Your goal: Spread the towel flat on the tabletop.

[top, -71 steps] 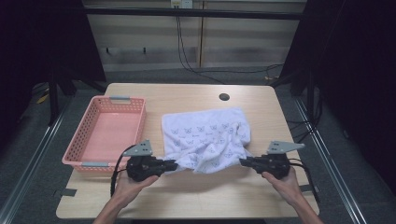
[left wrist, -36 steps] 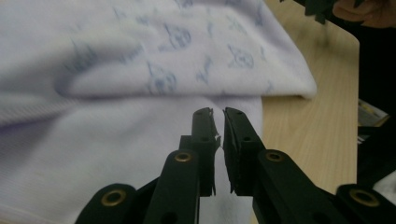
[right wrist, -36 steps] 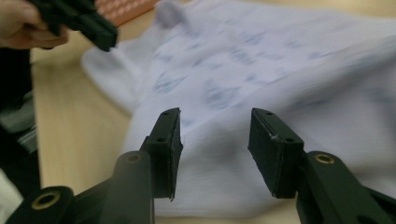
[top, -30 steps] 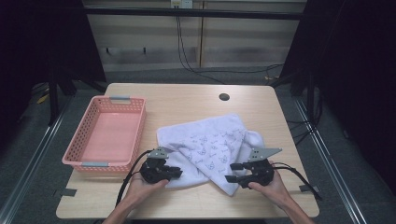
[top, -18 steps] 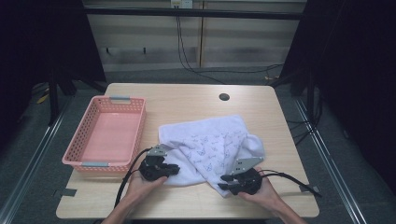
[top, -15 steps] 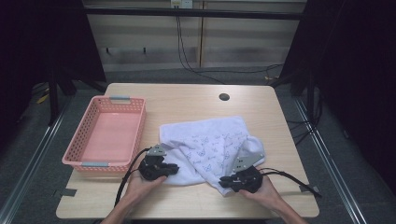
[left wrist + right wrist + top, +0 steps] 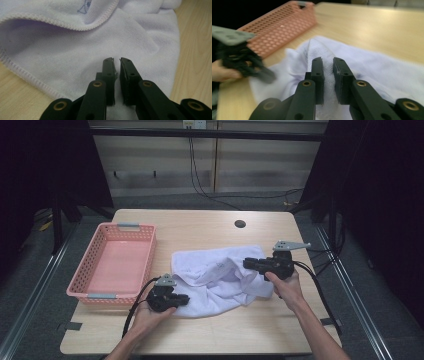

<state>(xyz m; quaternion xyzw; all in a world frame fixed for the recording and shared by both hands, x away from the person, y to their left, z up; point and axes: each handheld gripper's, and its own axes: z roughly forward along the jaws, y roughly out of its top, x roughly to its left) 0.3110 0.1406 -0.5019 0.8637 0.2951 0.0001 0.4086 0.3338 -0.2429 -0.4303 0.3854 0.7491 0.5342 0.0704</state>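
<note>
Step in hand: a fold of the white towel (image 7: 220, 280) is judged to be under way, one edge being lifted and carried across by the right gripper (image 7: 248, 263).
Left gripper (image 7: 185, 298): jaws drawn nearly together with a layer of the towel pinched between them; the near left edge is pinned low against the table (image 7: 200, 227).
Right gripper: its jaws have just been closing, and a raised ridge of towel is clamped between them, as seen in the right gripper view (image 7: 327, 65).
Towel, place: on the near middle of the table, between the two grippers, just right of the pink basket (image 7: 107, 292) (apart from it, not touching).
Towel, lie: rumpled, its long axis running roughly left to right, slightly slanted; the right end is bunched and lifted off the wood.
Next move: the lifted edge would likely need carrying toward the pinned side, laid squarely over the lower layer, then released.
Care needed: the left hold should be kept firm so that the cloth is not dragged.
</note>
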